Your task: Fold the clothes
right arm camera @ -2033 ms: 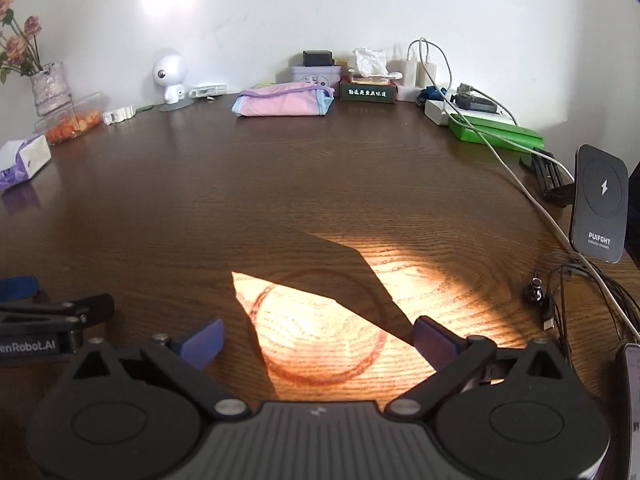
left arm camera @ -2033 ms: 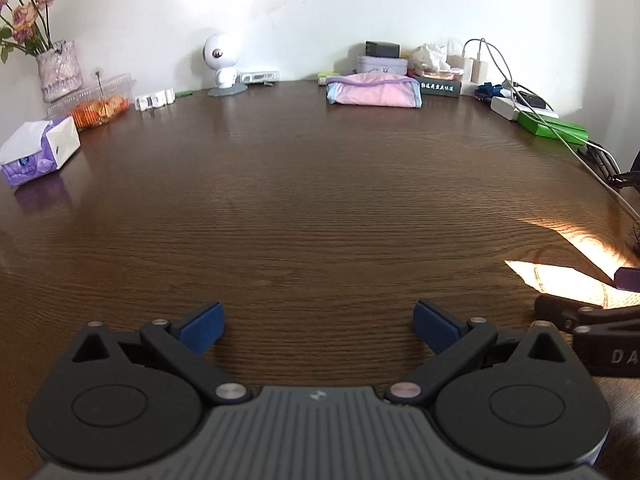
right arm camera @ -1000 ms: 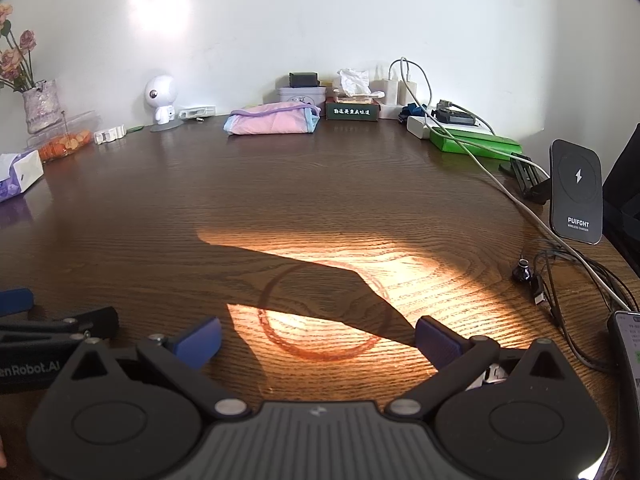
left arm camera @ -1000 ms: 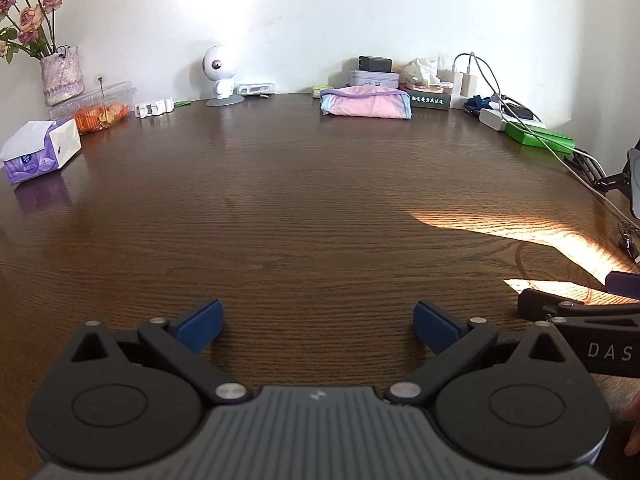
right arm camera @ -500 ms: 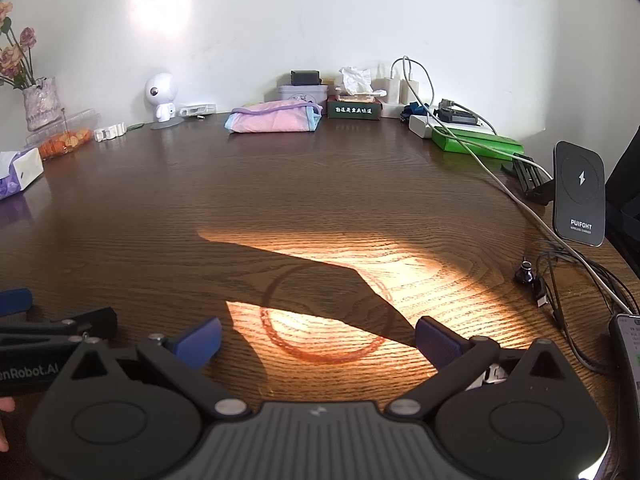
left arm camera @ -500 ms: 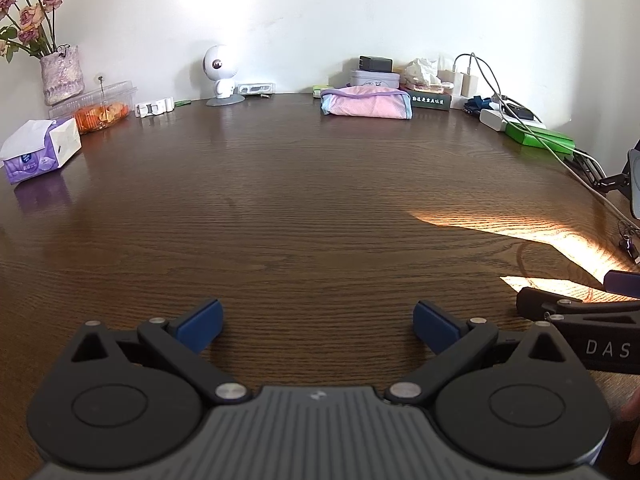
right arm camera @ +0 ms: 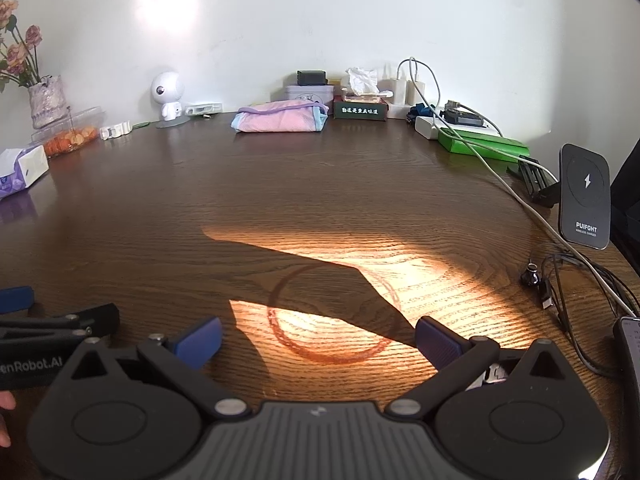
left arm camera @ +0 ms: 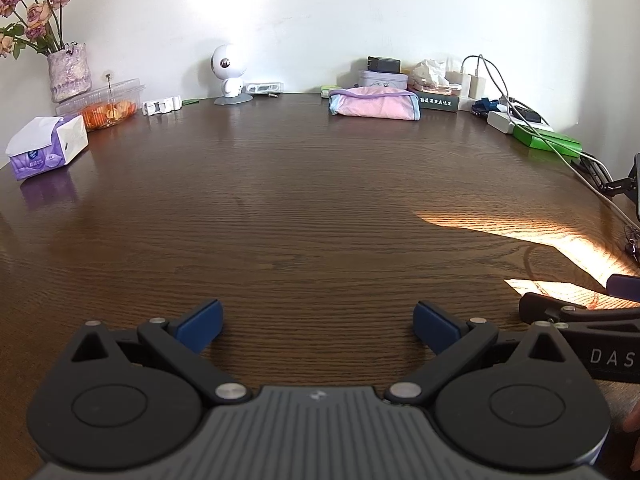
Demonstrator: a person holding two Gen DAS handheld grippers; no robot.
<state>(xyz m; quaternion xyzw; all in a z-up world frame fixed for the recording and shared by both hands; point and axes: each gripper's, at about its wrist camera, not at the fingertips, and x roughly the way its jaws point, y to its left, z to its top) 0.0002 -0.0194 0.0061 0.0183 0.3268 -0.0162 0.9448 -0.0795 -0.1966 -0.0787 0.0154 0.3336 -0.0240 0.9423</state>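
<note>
**Both tongs spread and empty, folded cloth far off by the wall**

The left tongs (left arm camera: 318, 326) sat low over the dark wooden surface (left arm camera: 304, 208), blue pads (left arm camera: 200, 325) wide apart and gripping nothing. The right tongs (right arm camera: 318, 340) were likewise released, pads spread above a sunlit patch (right arm camera: 340, 272) crossed by a faint ring mark (right arm camera: 332, 316). Each tool showed at the edge of the other's view, side by side.

The pink folded cloth (left arm camera: 374, 107) lay at the far edge of the surface, well apart from both tongs. Relative to that cloth: a white round-headed figurine (left arm camera: 227, 74) stood to its left, a tissue box (left arm camera: 47, 147) and a vase of roses (left arm camera: 68, 72) farther left, a dark green box (left arm camera: 438, 102) just beside it on the right, and a green case (right arm camera: 482, 146) with cables farther right. A phone charger stand (right arm camera: 586, 196) stood nearer than the cloth, far to its right.
</note>
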